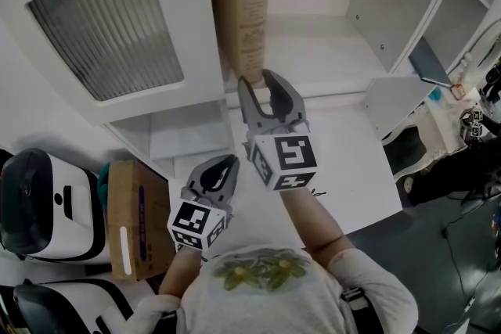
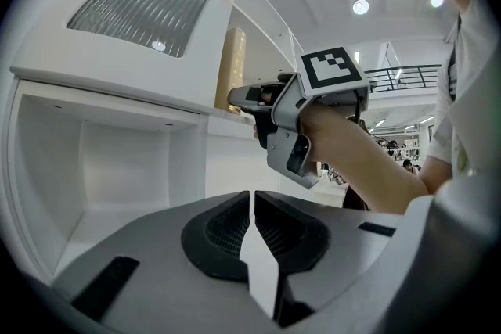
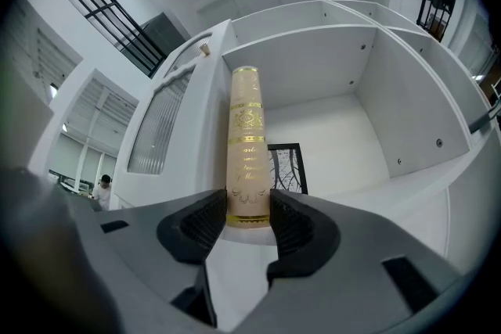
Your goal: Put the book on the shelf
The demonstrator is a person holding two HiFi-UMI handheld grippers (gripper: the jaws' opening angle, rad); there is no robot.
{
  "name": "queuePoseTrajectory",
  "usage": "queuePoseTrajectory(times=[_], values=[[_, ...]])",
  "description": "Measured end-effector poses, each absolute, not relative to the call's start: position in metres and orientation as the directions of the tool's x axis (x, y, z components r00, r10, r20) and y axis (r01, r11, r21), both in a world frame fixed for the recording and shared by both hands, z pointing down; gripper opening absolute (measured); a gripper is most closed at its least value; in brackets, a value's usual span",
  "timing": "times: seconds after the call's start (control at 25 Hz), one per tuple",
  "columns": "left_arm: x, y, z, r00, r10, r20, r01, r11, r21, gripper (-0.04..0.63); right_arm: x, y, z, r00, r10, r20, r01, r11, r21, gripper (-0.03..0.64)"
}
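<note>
A thick tan book [image 1: 243, 12] with gold print on its spine [image 3: 246, 145] stands upright at the left end of an open compartment of the white shelf unit [image 1: 329, 43], against the side wall. My right gripper [image 1: 258, 82] reaches in at the foot of the book. Its two pads press on either side of the spine's lower end [image 3: 249, 207]. My left gripper [image 1: 221, 168] hangs lower and nearer to me, in front of the lower compartment, jaws together with nothing between them [image 2: 250, 203]. The left gripper view shows the book [image 2: 232, 66] from the side.
A cabinet door with ribbed glass [image 1: 102, 19] stands just left of the book. A framed picture [image 3: 286, 168] leans at the back of the compartment. On the floor to the left sit a cardboard box [image 1: 133, 219] and white equipment [image 1: 39, 203].
</note>
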State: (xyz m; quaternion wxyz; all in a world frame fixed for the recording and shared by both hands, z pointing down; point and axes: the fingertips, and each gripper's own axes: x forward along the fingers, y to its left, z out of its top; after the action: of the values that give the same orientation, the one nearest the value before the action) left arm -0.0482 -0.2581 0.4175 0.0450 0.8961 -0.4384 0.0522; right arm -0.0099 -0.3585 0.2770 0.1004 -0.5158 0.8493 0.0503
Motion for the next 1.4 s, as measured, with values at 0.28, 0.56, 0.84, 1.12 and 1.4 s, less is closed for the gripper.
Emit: queuePoseTrajectory(times=[0.28, 0.56, 0.84, 1.12, 1.4], values=[[-0.048, -0.258, 0.418, 0.609, -0.782, 0.134, -0.791, -0.611, 0.034, 0.043, -0.020, -0.365, 0.282, -0.483, -0.857, -0.179, -0.870, 0.492, -0.011, 0.176], [-0.047, -0.257, 0.417, 0.610, -0.782, 0.129, -0.791, -0.612, 0.031, 0.043, -0.029, -0.366, 0.286, -0.512, -0.848, -0.139, -0.858, 0.510, 0.050, 0.175], [-0.047, -0.255, 0.409, 0.613, -0.782, 0.118, -0.789, -0.614, 0.026, 0.043, -0.032, -0.350, 0.279, -0.558, -0.814, -0.164, -0.830, 0.548, 0.102, 0.175], [-0.047, -0.250, 0.399, 0.614, -0.783, 0.098, -0.788, -0.616, 0.013, 0.043, -0.032, -0.304, 0.264, -0.577, -0.769, -0.276, -0.815, 0.520, 0.255, 0.114], [-0.039, -0.235, 0.389, 0.630, -0.773, 0.082, -0.775, -0.632, -0.003, 0.043, -0.018, -0.268, 0.282, -0.597, -0.761, -0.255, -0.802, 0.579, 0.147, 0.057]])
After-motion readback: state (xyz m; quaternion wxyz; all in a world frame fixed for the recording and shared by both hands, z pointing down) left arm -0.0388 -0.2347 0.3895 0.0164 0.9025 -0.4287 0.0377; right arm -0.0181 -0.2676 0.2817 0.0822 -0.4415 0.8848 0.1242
